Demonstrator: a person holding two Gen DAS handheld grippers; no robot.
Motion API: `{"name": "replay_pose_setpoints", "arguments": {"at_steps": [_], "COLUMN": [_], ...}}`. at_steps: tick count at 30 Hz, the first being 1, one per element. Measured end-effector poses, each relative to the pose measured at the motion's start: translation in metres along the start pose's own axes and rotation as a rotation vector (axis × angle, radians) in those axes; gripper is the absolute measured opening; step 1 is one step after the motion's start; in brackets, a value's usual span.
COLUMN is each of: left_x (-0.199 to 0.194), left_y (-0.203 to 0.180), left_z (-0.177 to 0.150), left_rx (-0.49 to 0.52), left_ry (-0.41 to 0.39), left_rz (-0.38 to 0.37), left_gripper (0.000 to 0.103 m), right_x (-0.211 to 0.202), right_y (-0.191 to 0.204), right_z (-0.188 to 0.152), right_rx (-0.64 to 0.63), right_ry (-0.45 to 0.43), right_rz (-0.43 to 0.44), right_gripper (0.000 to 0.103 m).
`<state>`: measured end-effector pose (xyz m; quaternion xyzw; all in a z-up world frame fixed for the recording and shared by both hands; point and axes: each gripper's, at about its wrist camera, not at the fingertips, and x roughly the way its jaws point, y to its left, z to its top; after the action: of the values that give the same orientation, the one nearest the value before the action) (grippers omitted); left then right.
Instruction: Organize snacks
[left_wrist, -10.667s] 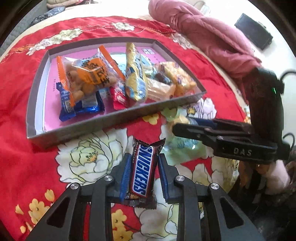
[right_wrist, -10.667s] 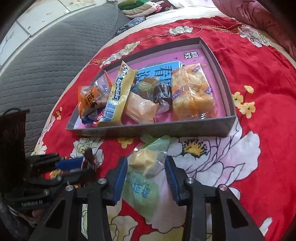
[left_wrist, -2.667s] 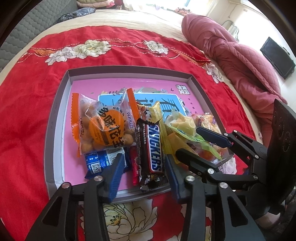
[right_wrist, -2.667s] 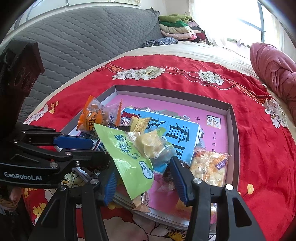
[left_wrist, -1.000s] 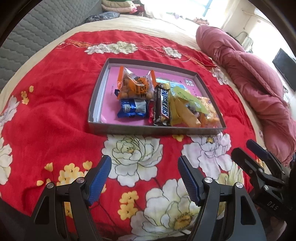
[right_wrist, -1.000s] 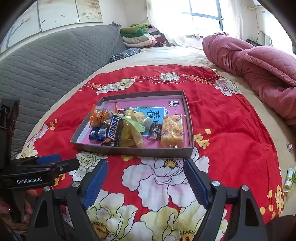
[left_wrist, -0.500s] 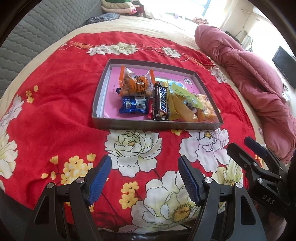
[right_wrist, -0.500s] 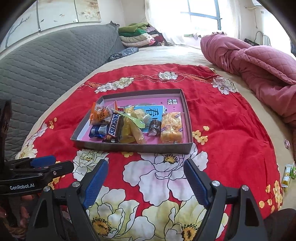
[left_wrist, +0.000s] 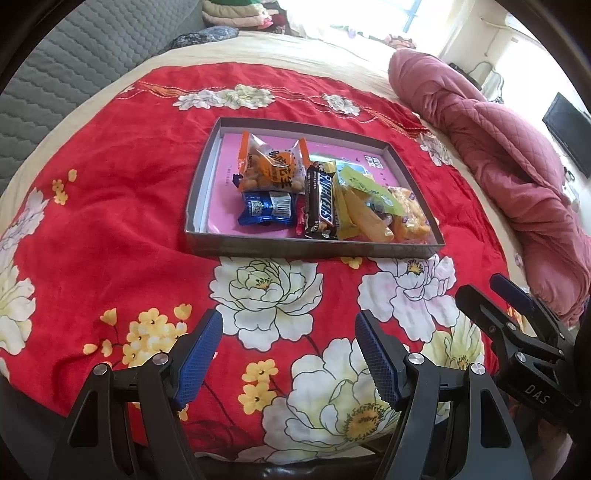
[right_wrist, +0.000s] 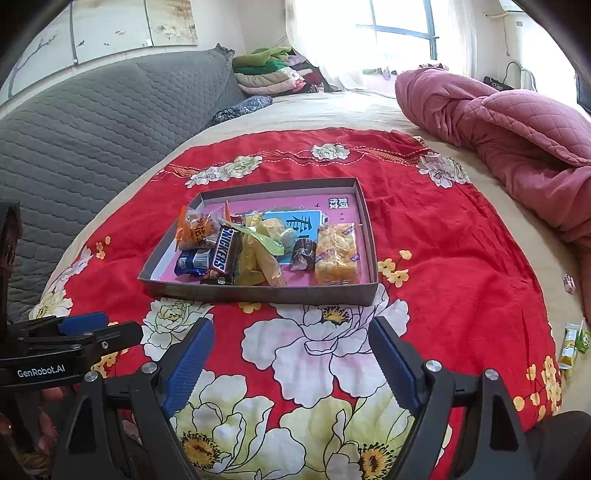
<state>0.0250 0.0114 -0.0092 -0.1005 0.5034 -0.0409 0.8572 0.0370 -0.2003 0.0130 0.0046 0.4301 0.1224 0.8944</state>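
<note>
A grey tray (left_wrist: 314, 248) with a pink floor sits mid-blanket and holds several snacks. Among them are a Snickers bar (left_wrist: 320, 201), an orange bag (left_wrist: 271, 168), a blue packet (left_wrist: 266, 208), a green-yellow pack (left_wrist: 364, 188) and a yellow puff pack (right_wrist: 336, 253). My left gripper (left_wrist: 287, 325) stands open over the flowered blanket, well short of the tray (right_wrist: 258, 293), with nothing between its fingers. My right gripper (right_wrist: 291, 328) is open too; its jaws are opening and hold nothing. Each gripper shows at the edge of the other's view.
The red flowered blanket (left_wrist: 110, 240) covers a bed. A bundled pink quilt (right_wrist: 517, 122) lies at the right and a grey padded headboard (right_wrist: 92, 122) at the left. Two small green-yellow packets (right_wrist: 570, 341) lie off the blanket's right edge. Folded clothes (right_wrist: 269, 70) are stacked at the back.
The Snickers bar and the green pack, earlier held in my grippers, now lie in the tray. Both grippers have drawn back from it. Over the last second little has shifted.
</note>
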Motion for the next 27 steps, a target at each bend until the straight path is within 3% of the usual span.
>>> {"name": "replay_pose_setpoints", "arguments": {"at_steps": [21, 27], "left_x": [0.0030, 0.0017], "left_y": [0.0051, 0.0063], "left_z": [0.0015, 0.0020], "left_rx": [-0.007, -0.006], "left_ry": [0.003, -0.002], "left_rz": [0.012, 0.019], "left_gripper": [0.076, 0.076], "right_x": [0.0059, 0.0073], "right_y": [-0.0002, -0.0015], "right_z": [-0.0011, -0.0020], "right_rx": [-0.004, 0.000], "right_ry": [0.019, 0.019], "right_rz": [-0.008, -0.009], "right_gripper": [0.086, 0.091]}}
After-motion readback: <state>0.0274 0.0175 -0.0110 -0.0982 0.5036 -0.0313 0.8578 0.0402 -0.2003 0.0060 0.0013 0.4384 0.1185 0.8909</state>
